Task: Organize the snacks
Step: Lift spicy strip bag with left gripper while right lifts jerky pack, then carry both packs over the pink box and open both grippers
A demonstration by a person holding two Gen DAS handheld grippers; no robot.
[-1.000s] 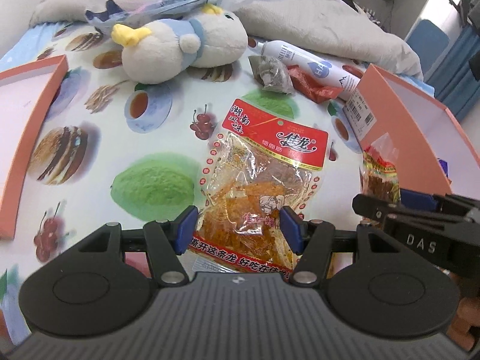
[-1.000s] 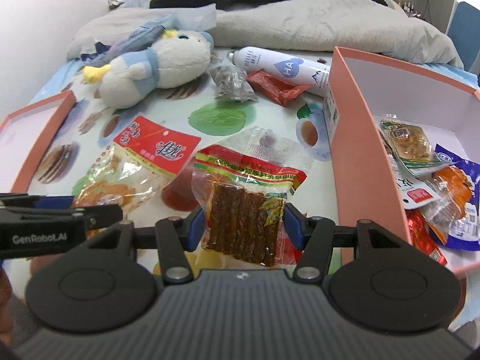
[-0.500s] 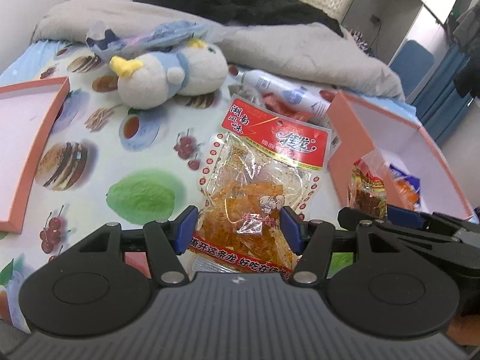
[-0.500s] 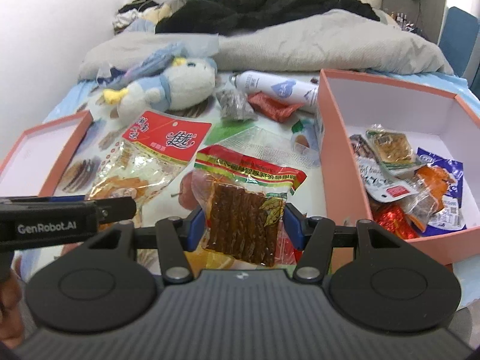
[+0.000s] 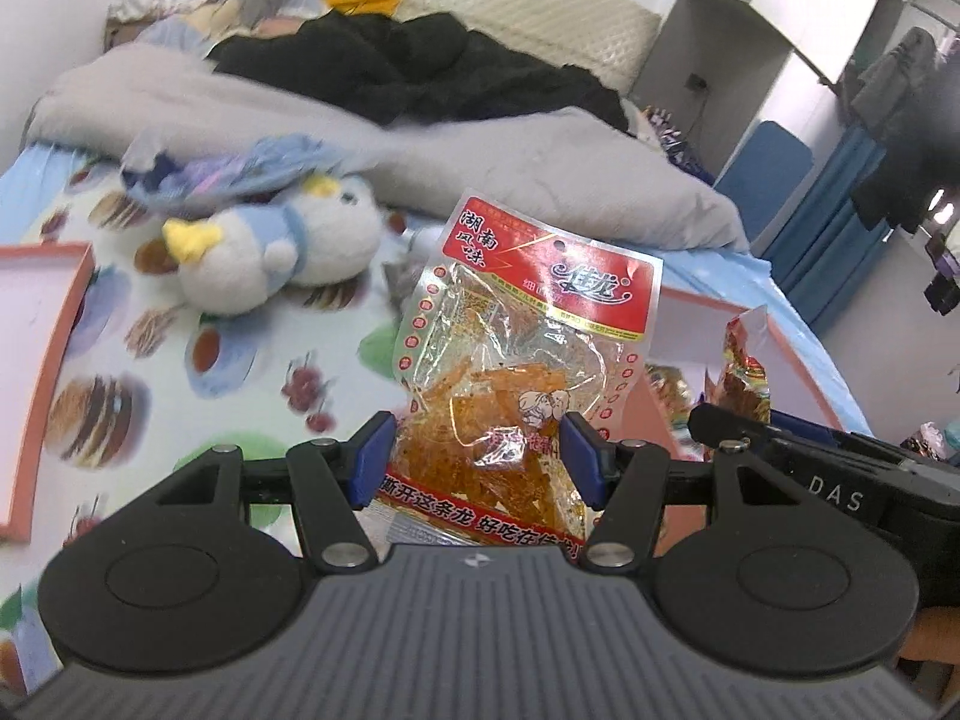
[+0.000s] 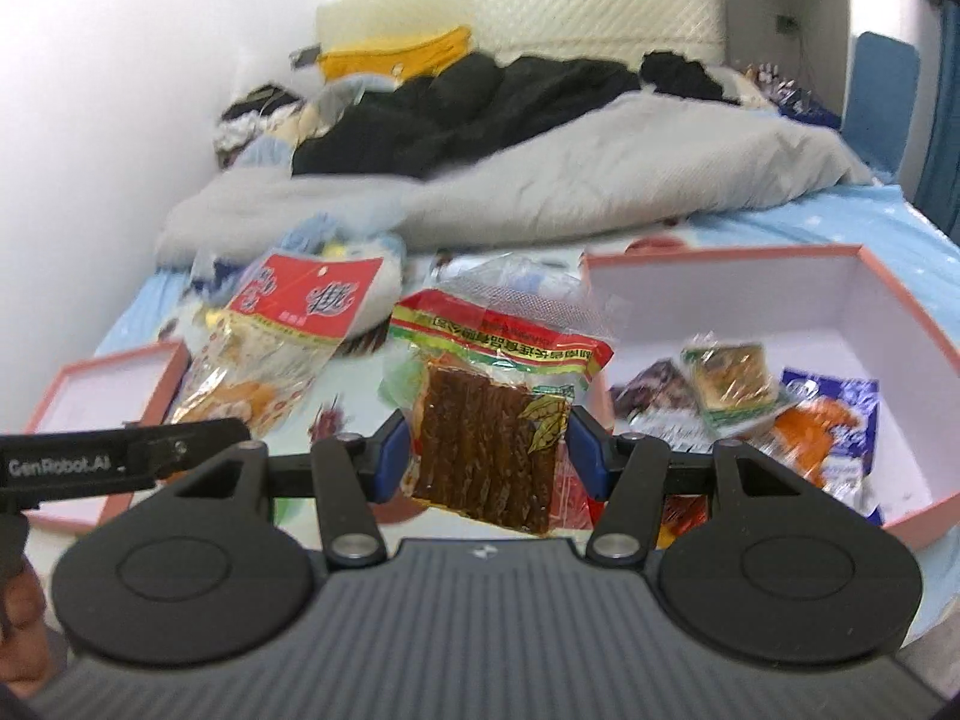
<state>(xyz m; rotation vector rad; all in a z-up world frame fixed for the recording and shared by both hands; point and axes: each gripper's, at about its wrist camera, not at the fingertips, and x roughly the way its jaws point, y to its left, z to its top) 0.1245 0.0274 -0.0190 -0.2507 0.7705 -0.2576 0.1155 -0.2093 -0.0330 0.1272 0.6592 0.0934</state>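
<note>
You have a packet clamped in each gripper, both lifted clear of the printed bedsheet (image 5: 198,372). The left gripper (image 5: 477,459) pinches the orange shredded-snack bag (image 5: 516,372) near its lower end, so most of the crinkly clear film and the red header card stand up unsupported in the middle of the left view. The right gripper (image 6: 489,450) squeezes the brown strip-snack packet (image 6: 492,420) across its flat, ribbed slab, at centre frame in the right view.

The risk lies in the film. Both bags are slick, glossy plastic held only at the edges by narrow blue pads (image 5: 369,459); a quick swing could let either slide out, likely the taller orange one, whose top-heavy header may flop and twist. The pink box (image 6: 900,324), at the right of the right view, has stiff upright card walls, and a drooping bag corner could catch on the near wall (image 6: 600,408) and get dragged from the grip. Both tools sit close together, your left one showing at lower left of the right view, so they may knock as they converge on the box. Inside it, foil-wrapped squares and a blue pouch (image 6: 831,414) are heaped loosely; dropping from height could bounce packets out. The plush bird (image 5: 282,252) and the pink lid (image 5: 42,384) at left stay well apart.
</note>
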